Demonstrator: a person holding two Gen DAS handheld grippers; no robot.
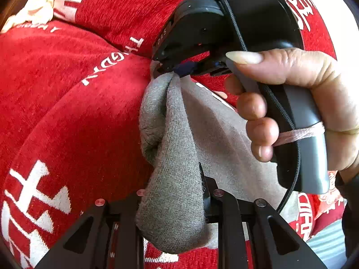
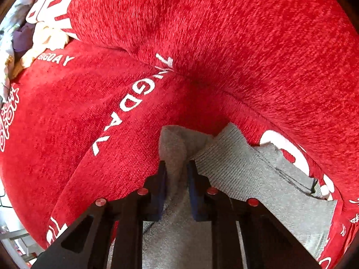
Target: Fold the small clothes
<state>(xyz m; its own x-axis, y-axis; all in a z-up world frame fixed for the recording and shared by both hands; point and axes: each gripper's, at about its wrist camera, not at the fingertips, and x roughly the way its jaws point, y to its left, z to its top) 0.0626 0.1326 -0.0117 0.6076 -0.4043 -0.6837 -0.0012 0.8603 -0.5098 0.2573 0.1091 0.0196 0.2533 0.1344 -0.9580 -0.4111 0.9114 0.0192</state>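
1. At the far left of the left wrist view, a crumpled pale cloth point(image 1: 38, 11) lies in the crease where the red sofa seat point(image 1: 67, 103) meets the red backrest cushion point(image 1: 125, 6); both cushions carry white lettering.
2. In the middle of that view the grey garment point(image 1: 172, 179) hangs bunched between the two tools, with its far side spread flat on the seat.
3. The left tool point(image 1: 172, 192) stands at the bottom edge, its fingers closed narrowly on the lower bunched end of the grey garment, which bulges out below the grip.
4. Up and to the right, the right tool point(image 1: 179, 70) pinches the upper end of the same fold at its tips; the jaws look closed on the cloth.
5. Further right, the person's right hand point(image 1: 303, 103) wraps the grey handle, thumb on top, and a pinkish cord loops round the handle near the little finger.
6. In the right wrist view, a heap of pale and purplish fabric point(image 2: 20, 35) sits at the far left by the sofa seat's edge.
7. Centre, the right tool's blue-padded fingers point(image 2: 161, 190) stand narrow, gripping a raised ridge of the grey garment.
8. To the right, the rest of the garment's ribbed cloth lies flat on the seat, running toward the backrest crease.
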